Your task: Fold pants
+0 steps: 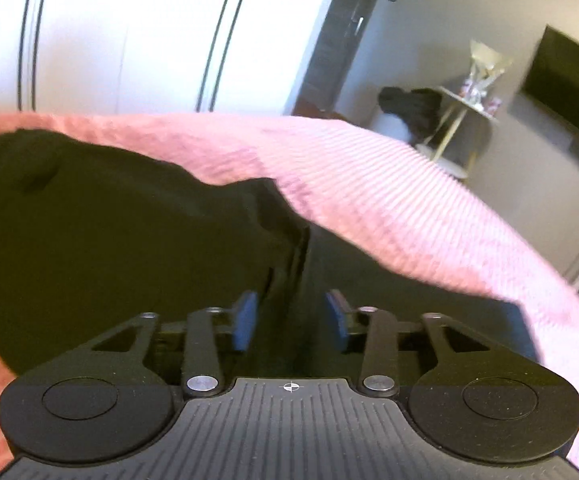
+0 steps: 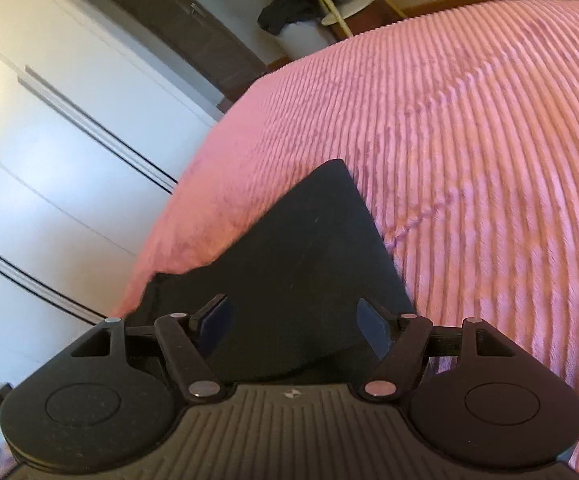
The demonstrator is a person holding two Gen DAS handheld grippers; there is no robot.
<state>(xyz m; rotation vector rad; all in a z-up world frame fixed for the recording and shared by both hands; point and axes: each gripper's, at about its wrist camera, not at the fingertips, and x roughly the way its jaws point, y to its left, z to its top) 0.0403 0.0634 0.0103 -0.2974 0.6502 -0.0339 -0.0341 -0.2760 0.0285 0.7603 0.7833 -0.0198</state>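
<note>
At frame bottom, the left gripper (image 1: 291, 316) stands open above the black pants (image 1: 109, 216), pads clear. The right gripper (image 2: 291, 326) gapes too, over a folded pant leg (image 2: 309, 248) on the pink ribbed bedspread (image 2: 469, 140).

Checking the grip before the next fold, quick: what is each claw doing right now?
Left claw: open, over the dark pants, gripping nothing.
Right claw: open, over the pants' corner, gripping nothing.

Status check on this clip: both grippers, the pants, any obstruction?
Left gripper open, gripping nothing. Right gripper open, nothing pinched. Dark pants lying on pink ribbed bedspread, bunched seam ahead of left. Nothing in the way.
</note>
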